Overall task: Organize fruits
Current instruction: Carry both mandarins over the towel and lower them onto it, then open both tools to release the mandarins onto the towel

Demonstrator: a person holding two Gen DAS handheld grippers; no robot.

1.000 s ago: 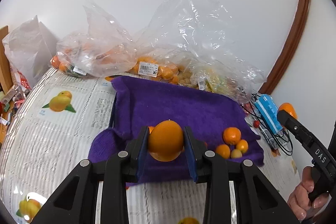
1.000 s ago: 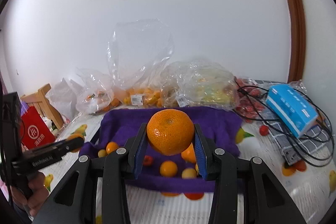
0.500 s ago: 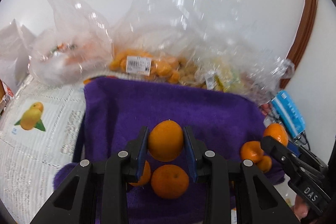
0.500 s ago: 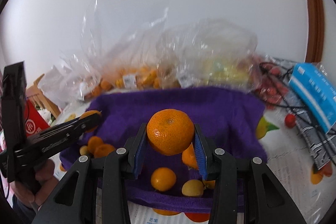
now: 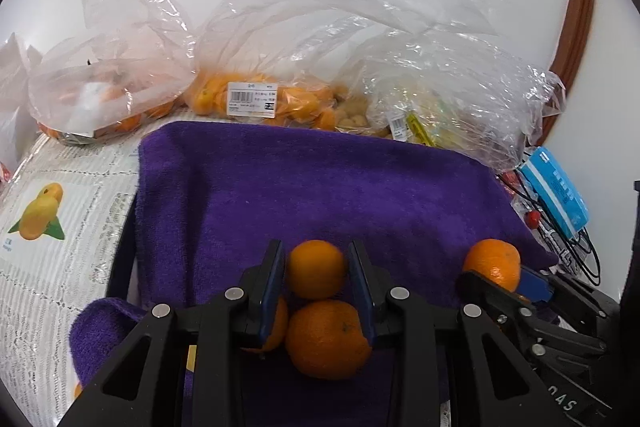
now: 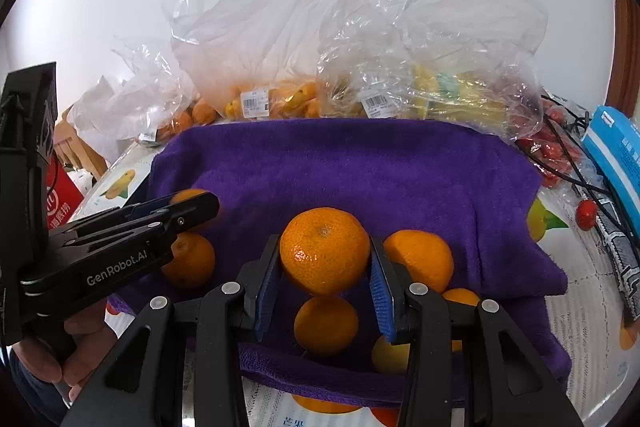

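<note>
Comparing with a second ago, both grippers have come down and forward over the purple towel [image 5: 360, 187], so the loose oranges on it now lie directly beneath them; both carried fruits appear near their set-down point. The left gripper [image 5: 316, 271] has its fingers narrowly set, clamped on a small orange [image 5: 316, 269] held just above a larger orange [image 5: 326, 339] resting on the towel. The right gripper [image 6: 324, 267] has its fingers slightly wider, pressed on both sides of a mandarin [image 6: 324, 251] above another orange [image 6: 326, 325]. Neither fruit is released yet. The bagged fruit [image 5: 256, 99] lies behind the towel on the tabletop [image 5: 60, 187].
</note>
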